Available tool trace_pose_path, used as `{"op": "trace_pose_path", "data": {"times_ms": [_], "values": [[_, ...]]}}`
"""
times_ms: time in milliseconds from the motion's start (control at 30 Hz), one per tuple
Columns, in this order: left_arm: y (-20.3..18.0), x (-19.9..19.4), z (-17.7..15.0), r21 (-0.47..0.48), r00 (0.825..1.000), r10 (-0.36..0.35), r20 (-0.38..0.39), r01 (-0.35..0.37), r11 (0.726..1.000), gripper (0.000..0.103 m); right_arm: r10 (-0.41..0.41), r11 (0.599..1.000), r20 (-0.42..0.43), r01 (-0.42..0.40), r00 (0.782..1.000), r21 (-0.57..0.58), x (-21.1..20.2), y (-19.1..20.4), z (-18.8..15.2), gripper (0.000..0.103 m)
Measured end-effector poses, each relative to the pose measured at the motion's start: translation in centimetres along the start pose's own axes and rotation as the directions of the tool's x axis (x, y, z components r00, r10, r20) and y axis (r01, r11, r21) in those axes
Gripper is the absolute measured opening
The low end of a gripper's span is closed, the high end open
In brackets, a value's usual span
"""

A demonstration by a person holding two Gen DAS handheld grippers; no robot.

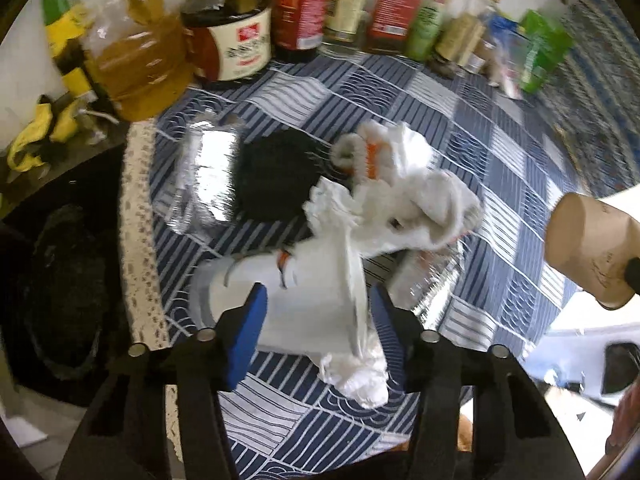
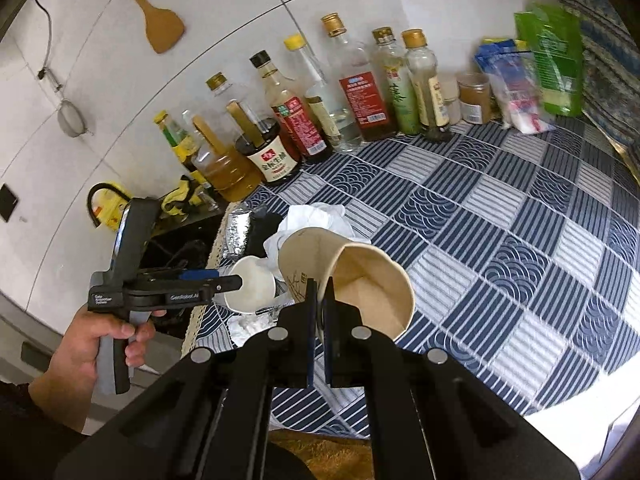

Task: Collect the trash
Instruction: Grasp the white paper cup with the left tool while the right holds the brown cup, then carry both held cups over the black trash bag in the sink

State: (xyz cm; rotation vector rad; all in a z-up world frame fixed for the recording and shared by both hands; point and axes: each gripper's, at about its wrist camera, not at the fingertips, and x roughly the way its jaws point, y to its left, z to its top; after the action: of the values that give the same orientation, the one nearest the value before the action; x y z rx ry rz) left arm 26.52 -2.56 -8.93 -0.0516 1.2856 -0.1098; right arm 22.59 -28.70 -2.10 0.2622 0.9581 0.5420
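On the blue-and-white patterned surface (image 2: 500,216), near its left edge, lies a small heap of trash — crumpled white tissues (image 1: 404,184), a foil wrapper (image 1: 208,176), something black (image 1: 276,176) between them. The left claw (image 1: 316,332) points steeply down over a white paper cup (image 1: 304,300) lying on its side, its blue pads (image 1: 244,336) on either side of the cup and a strand of tissue; whether they already press on the cup I cannot tell. The right claw (image 2: 320,312) is clenched on the rim of a brown paper cup (image 2: 360,276), held tilted above the surface, mouth toward the camera. A bare hand (image 2: 92,340) grips the left tool's handle. Sauce and oil bottles (image 2: 320,96) stand in a row along the white wall — a wooden spatula (image 2: 156,16) hangs above them.
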Motion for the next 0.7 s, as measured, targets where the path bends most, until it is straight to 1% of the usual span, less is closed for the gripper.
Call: {"op": "trace_pose_path", "data": {"times_ms": [67,133,233,333,467,600,700], "values": [[-0.3,0.4,0.3,-0.016,0.998,0.057,-0.008,-0.057,0.998,0.043,0.031,0.999,-0.007,-0.031,0.999,-0.020,0.1,-0.9,0.6,0.004],[-0.4,0.9,0.4,-0.044,0.995,0.090,-0.035,-0.091,0.995,0.037,0.077,0.996,-0.014,-0.078,0.997,-0.035,0.3,-2.3,1.5,0.004],[-1.2,1.2,0.3,-0.060,0.984,0.169,-0.051,-0.172,0.983,0.030,0.117,0.991,-0.026,-0.118,0.993,-0.064,0.5,-3.8,2.6,0.004],[-1.8,1.1,0.0,-0.070,0.975,0.214,-0.063,-0.218,0.973,0.027,0.147,0.984,-0.040,-0.150,0.988,-0.100,0.6,-5.1,3.5,0.004],[-2.6,1.2,-0.7,-0.090,0.954,0.286,-0.085,-0.293,0.952,0.026,0.199,0.971,-0.063,-0.206,0.978,-0.125,1.2,-6.8,4.5,0.004],[-3.0,1.4,-1.0,-0.116,0.942,0.322,-0.089,-0.331,0.936,0.024,0.238,0.957,-0.092,-0.250,0.967,-0.145,2.0,-7.7,5.3,0.004],[-3.0,1.1,-0.9,-0.151,0.940,0.331,-0.079,-0.340,0.928,0.020,0.262,0.947,-0.101,-0.276,0.960,-0.162,2.1,-8.1,5.8,0.004]]}}
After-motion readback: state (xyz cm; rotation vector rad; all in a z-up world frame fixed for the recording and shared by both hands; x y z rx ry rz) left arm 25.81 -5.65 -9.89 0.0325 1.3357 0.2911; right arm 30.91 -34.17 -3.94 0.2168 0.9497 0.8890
